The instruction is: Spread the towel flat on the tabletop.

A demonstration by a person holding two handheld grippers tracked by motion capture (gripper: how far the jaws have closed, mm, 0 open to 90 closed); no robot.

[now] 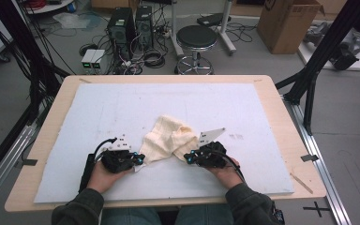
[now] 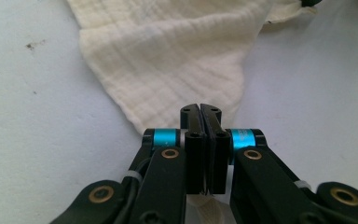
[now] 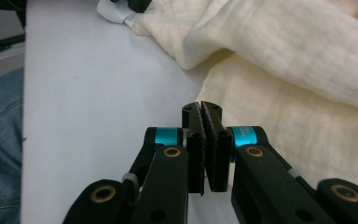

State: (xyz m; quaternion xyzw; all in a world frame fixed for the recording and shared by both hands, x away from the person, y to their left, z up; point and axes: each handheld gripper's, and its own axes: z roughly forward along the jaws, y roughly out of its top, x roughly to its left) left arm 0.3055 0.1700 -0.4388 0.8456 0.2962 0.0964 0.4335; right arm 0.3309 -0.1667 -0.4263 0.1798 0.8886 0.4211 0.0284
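A crumpled cream cloth lies on the white mat, near its front middle. My left gripper is at the cloth's lower left corner. In the left gripper view its jaws are shut, with the corner of the cloth pinched between them and a bit of fabric showing below. At the cloth's lower right corner sits my right gripper. Its jaws are shut right at the edge of the cloth, which runs in behind them.
The mat covers most of a wooden table. Beyond the far edge stand a black stool, computer towers with cables, and a cardboard box. A person's jeans show at the table's front edge.
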